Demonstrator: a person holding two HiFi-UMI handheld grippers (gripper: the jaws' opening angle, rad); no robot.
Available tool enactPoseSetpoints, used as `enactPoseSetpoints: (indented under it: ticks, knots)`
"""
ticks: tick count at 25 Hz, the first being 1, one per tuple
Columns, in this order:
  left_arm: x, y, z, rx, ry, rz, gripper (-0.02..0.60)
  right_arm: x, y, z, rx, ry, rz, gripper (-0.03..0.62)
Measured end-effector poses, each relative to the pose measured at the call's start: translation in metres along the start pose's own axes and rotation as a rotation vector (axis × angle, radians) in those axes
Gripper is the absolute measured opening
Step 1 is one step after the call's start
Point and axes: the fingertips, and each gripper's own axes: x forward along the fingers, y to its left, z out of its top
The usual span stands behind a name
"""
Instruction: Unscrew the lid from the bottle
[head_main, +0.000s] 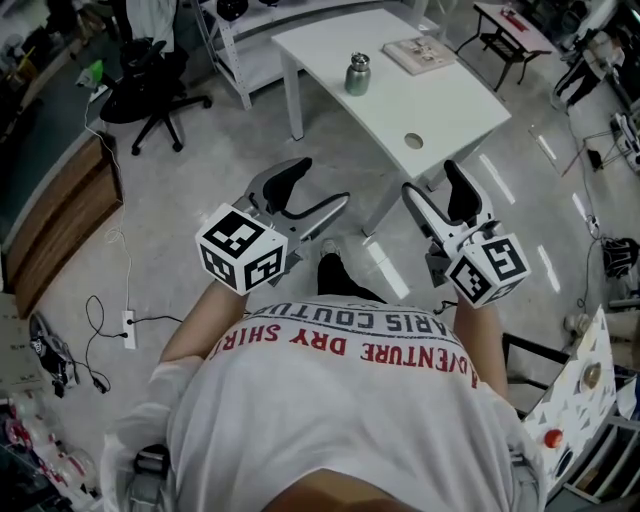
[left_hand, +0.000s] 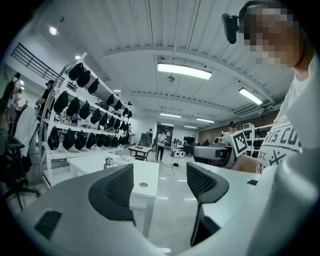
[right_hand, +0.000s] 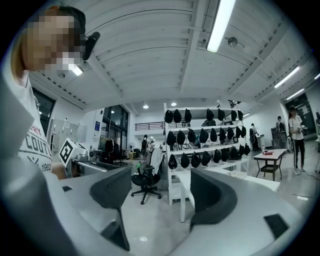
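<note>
Here, in the head view, the bottle (head_main: 358, 75) stands upright on the white desk (head_main: 450, 110), toward its far side. It is a short, grey metal flask with a rounded shoulder and a narrower lid (head_main: 359, 61) still on top. A booklet (head_main: 420, 54) lies near it by the far edge, and a round cable hole (head_main: 414, 141) sits in the desk's near part; the rest of the top is bare. The left gripper (head_main: 318, 190) and the right gripper (head_main: 432, 182) are held in front of the person's chest, well short of the desk. Both have their jaws spread wide with nothing between them. Open grey floor (head_main: 200, 210) lies between the person and the desk's near corner. A black office chair (head_main: 150, 85) stands off to the left, and a wooden cabinet (head_main: 60, 215) runs along the left edge.

In the left gripper view, the jaws stand far apart and hold nothing. The bottle shows small just above the left jaw, far off on the desk. A rack of dark rounded items (left_hand: 75, 107) lines the left wall under long ceiling lights (left_hand: 182, 70).

In the right gripper view, the jaws also gape wide and are empty. Only the office chair, the glossy floor and a white shelf rack (right_hand: 205, 140) show between them.
</note>
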Motion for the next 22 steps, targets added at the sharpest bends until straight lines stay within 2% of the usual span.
enactPoseSetpoints:
  ticks: [4, 8, 14, 18, 22]
  knots:
    - [0.026, 0.021, -0.003, 0.030, 0.025, -0.008, 0.347, 0.027, -0.023, 0.001, -0.007, -0.003, 0.002, 0.347]
    - [0.054, 0.055, -0.002, 0.021, 0.037, 0.001, 0.351, 0.059, -0.056, -0.003, 0.015, 0.007, -0.005, 0.347]
    - [0.108, 0.122, 0.000, -0.024, 0.074, 0.028, 0.351, 0.121, -0.116, -0.012, 0.053, 0.046, -0.005, 0.347]
    - [0.145, 0.176, -0.009, -0.066, 0.111, 0.072, 0.351, 0.164, -0.153, -0.020, 0.038, 0.083, -0.008, 0.347]
    - [0.187, 0.218, -0.015, -0.043, 0.149, 0.086, 0.351, 0.201, -0.188, -0.029, 0.047, 0.110, 0.002, 0.347]
